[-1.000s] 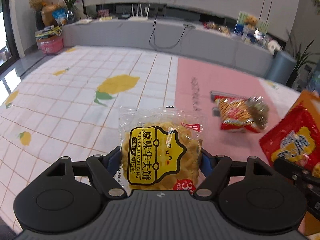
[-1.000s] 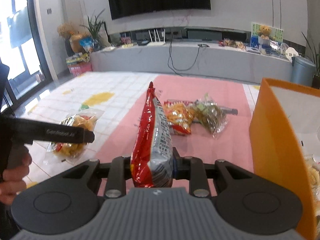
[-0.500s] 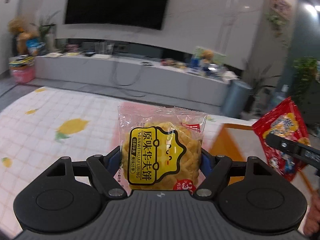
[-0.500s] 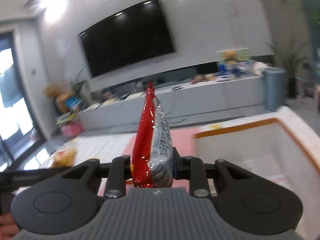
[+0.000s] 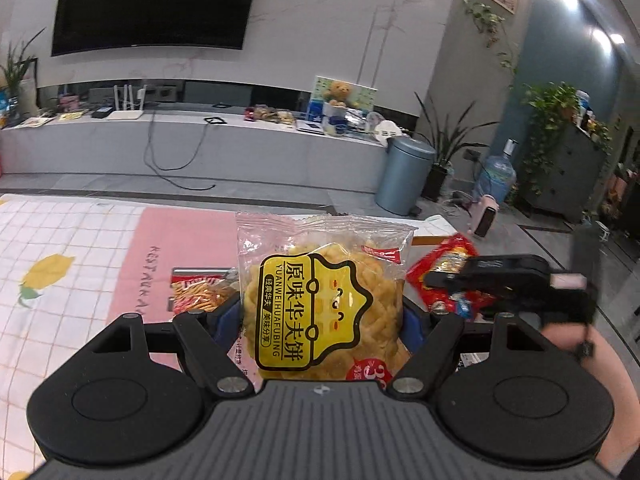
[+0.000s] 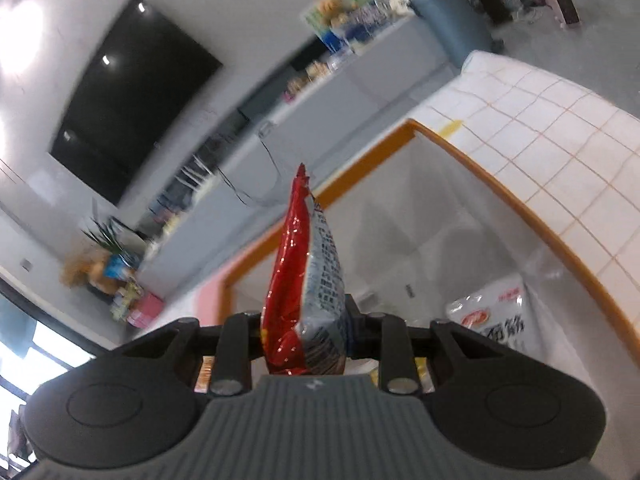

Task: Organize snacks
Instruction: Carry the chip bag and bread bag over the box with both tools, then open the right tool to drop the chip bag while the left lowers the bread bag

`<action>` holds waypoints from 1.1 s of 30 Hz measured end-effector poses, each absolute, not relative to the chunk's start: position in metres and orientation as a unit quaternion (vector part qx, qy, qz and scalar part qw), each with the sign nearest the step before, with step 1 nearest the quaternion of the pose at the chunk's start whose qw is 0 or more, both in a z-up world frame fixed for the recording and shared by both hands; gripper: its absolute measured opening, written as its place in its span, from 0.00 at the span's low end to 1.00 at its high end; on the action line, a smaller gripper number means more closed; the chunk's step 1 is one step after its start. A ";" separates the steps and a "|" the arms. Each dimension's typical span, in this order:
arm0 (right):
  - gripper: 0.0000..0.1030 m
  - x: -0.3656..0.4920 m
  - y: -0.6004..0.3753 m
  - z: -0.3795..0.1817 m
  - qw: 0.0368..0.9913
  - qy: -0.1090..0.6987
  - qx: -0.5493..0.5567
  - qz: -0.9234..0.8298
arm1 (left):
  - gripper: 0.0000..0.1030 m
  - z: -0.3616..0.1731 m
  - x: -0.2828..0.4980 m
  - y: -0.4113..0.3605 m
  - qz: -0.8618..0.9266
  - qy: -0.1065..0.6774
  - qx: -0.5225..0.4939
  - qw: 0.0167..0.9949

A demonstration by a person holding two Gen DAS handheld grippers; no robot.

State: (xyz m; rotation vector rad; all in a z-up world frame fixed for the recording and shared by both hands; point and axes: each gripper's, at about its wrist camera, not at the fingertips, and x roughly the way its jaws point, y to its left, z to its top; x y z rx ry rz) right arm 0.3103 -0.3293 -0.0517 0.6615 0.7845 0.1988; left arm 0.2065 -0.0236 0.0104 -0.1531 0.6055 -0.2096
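Observation:
My left gripper is shut on a clear pack of yellow waffle cookies with a yellow label, held upright above the pink mat. In the right wrist view, my right gripper is shut on a red and silver snack packet, edge-on and pointing up. It hangs tilted over the orange-rimmed bin, whose white inside holds a white packet. The left wrist view also shows the right gripper with the red packet to the right of the cookies, a hand behind it.
A pack of orange snack sticks lies on the pink mat beside the checked lemon tablecloth. Beyond the table are a long grey bench, a grey bin, plants and a wall television.
Both grippers have risen and swung right, keeping hold of their packets. The right gripper has rolled and now hangs over the orange bin. The snacks on the mat have slid left and low in view.

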 end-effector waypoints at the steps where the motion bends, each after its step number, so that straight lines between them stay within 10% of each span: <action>1: 0.24 0.317 -0.327 -0.050 0.872 0.380 0.296 0.091 | 0.85 0.008 0.209 -0.023 -0.104 0.296 -0.076 0.946; 15: 0.24 0.346 -0.330 -0.074 0.874 0.422 0.233 0.060 | 0.85 -0.015 0.209 -0.032 -0.128 0.333 -0.066 0.932; 21: 0.66 0.350 -0.324 -0.073 0.886 0.421 0.190 0.051 | 0.85 -0.014 0.213 -0.039 -0.121 0.345 -0.068 0.928; 33: 0.83 0.275 -0.320 -0.006 0.933 0.352 0.066 0.037 | 0.85 -0.001 0.204 -0.054 -0.119 0.334 -0.072 0.932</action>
